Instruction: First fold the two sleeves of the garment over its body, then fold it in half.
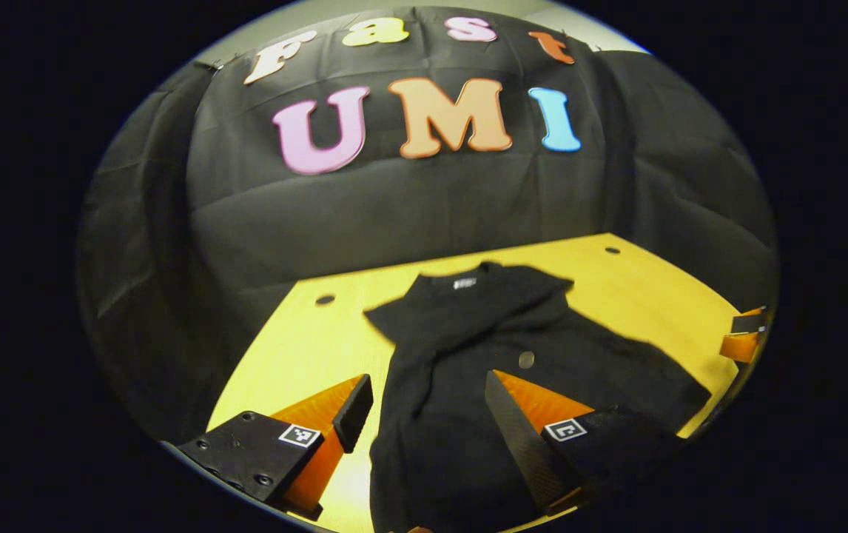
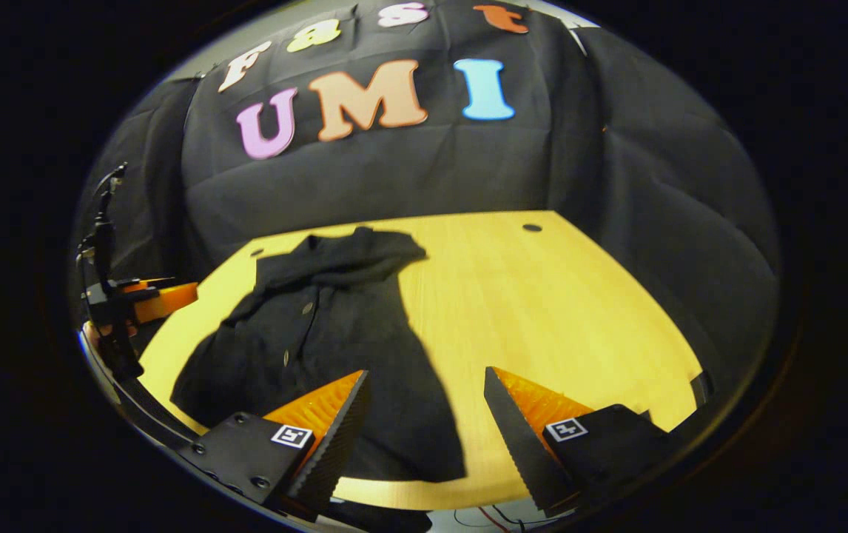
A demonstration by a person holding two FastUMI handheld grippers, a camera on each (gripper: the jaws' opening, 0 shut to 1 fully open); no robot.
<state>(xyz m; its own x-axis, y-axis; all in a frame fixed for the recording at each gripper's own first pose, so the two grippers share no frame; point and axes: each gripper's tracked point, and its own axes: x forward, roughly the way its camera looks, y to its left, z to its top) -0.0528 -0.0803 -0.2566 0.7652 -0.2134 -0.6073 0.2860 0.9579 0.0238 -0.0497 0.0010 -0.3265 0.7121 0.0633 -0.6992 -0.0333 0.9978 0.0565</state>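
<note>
A black garment (image 1: 483, 348) lies flat on the yellow wooden table (image 1: 305, 348), its collar at the far side and its hem at the near edge. Folds of cloth lie over its chest, and I cannot tell the sleeves apart from the body. My left gripper (image 1: 425, 385) hangs open just above the garment's lower left part, holding nothing. In the right gripper view the garment (image 2: 320, 333) is on the left half of the table (image 2: 542, 311). My right gripper (image 2: 425, 377) is open over the garment's near right edge, with nothing between its fingers.
The right gripper (image 1: 746, 333) shows at the table's right edge in the left gripper view. The left gripper (image 2: 135, 303) shows at the left edge in the right gripper view. Small round holes (image 1: 325, 300) (image 2: 532, 227) mark the table's far corners. Black cloth walls the booth.
</note>
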